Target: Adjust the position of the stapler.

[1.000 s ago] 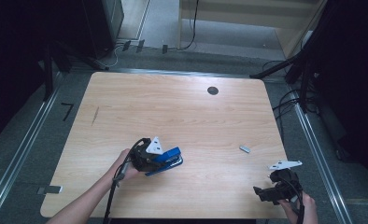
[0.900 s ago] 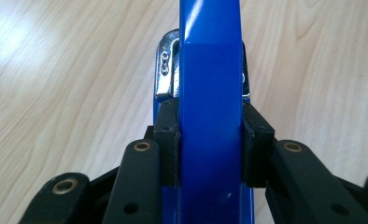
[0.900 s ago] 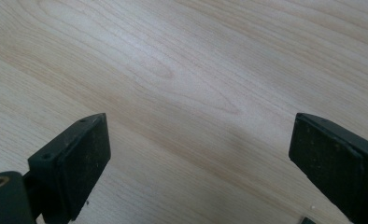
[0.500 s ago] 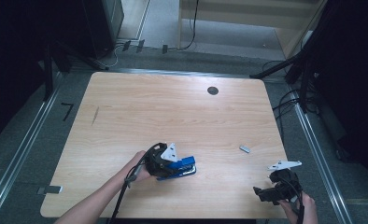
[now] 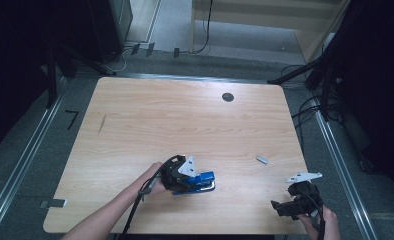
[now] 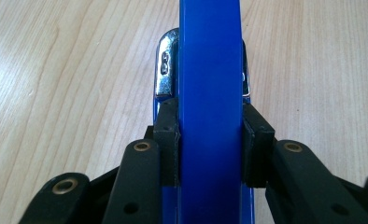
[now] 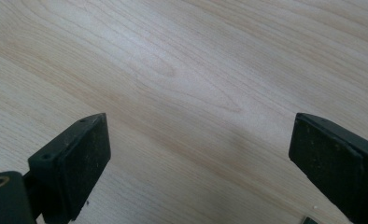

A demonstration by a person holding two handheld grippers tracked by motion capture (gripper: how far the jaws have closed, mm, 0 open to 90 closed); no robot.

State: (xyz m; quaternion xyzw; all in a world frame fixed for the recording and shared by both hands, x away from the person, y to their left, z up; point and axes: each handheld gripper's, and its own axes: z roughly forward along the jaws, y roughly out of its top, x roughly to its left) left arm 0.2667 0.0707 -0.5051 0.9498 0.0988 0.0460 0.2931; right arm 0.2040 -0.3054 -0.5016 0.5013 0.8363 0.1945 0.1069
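A blue stapler with a chrome nose lies low over the wooden table, near its front middle. My left gripper is shut on it, both pads pressed to the sides of the blue stapler in the left gripper view, where the left gripper grips its middle and the chrome tip points away. At the table's front right corner my right gripper stands open. In the right gripper view the right gripper has bare wood between its wide-apart pads.
A small grey metal piece lies on the table right of the stapler. A dark round grommet sits near the far edge. Cables and dark stands crowd the floor to the right and behind.
My left gripper has carried the stapler to the right along the front of the table. The right gripper has stayed where it was.
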